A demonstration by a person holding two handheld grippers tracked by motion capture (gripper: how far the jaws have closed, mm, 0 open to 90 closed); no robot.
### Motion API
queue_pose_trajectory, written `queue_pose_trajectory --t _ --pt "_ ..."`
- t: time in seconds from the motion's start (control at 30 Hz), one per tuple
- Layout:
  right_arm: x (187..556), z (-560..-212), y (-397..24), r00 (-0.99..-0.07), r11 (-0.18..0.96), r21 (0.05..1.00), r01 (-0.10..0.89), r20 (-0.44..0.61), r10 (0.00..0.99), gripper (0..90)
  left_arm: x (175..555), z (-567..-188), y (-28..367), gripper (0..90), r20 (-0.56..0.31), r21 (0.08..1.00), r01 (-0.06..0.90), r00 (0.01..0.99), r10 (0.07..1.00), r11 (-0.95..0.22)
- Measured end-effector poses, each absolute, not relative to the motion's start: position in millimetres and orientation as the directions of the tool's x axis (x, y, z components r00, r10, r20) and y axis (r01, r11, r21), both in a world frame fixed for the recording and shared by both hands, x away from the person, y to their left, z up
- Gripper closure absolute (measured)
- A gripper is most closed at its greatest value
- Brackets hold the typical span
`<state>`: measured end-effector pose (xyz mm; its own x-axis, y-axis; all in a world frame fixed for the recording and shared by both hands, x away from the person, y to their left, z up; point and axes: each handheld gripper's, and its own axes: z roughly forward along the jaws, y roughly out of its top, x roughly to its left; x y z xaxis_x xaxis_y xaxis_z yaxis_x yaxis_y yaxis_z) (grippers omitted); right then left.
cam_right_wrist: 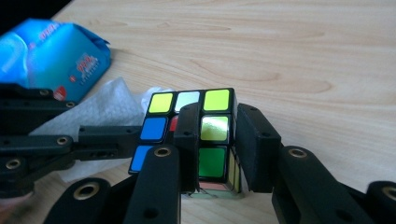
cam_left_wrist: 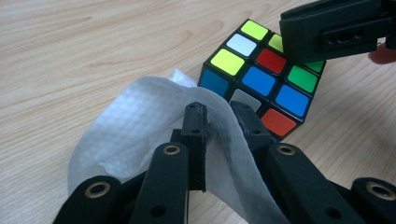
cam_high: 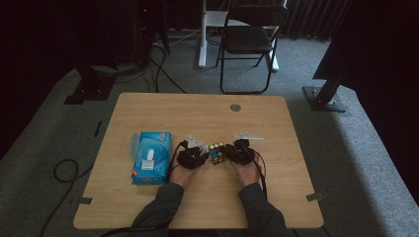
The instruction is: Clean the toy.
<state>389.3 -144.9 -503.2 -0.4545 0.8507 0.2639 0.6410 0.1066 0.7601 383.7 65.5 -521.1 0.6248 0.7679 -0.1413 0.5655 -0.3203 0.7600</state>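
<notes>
So your puzzle cube (cam_high: 217, 152) sits on the counter (cam_high: 197, 113) right between your two hands, just right of the blue wet-wipe pack (cam_high: 151, 157); the right tool (cam_right_wrist: 218, 140) is clenched on one edge layer of it, one jaw across the green-yellow face and the other on the outer side. The left tool (cam_left_wrist: 223, 122) is clamped on a white wipe (cam_left_wrist: 140, 121), and that wipe is bunched up against the cube's near side, touching it or as good as; the cube lies straight ahead of those jaws, slightly to the right in the left gripper view. So I'd say the left hand does the rubbing while the right just keeps the cube from skating; push toward the right tool, not away from it.
</notes>
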Motion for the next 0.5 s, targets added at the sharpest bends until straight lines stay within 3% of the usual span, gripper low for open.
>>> queue_pose_trajectory --t 0.17,0.23,0.43,0.5 --pt "385.5 -499.1 -137.5 -0.475 0.201 0.779 0.594 0.138 0.869 68.7 383.5 -522.0 62.9 77.1 -0.141 0.758 0.566 0.628 0.766 -0.324" --pt "381.8 -496.7 -131.0 -0.474 0.272 0.785 0.557 0.031 0.88 64.2 383.6 -523.3 61.8 77.1 -0.14 0.755 0.567 0.63 0.764 -0.33" --pt "376.8 -494.7 -122.0 -0.5 0.364 0.779 0.511 -0.075 0.863 74.9 383.7 -523.6 61.6 77.0 -0.138 0.754 0.568 0.629 0.765 -0.331" --pt "375.0 -493.8 -116.6 -0.504 0.407 0.768 0.495 -0.128 0.854 82.2 383.6 -523.8 61.6 77.0 -0.14 0.755 0.569 0.627 0.767 -0.327"
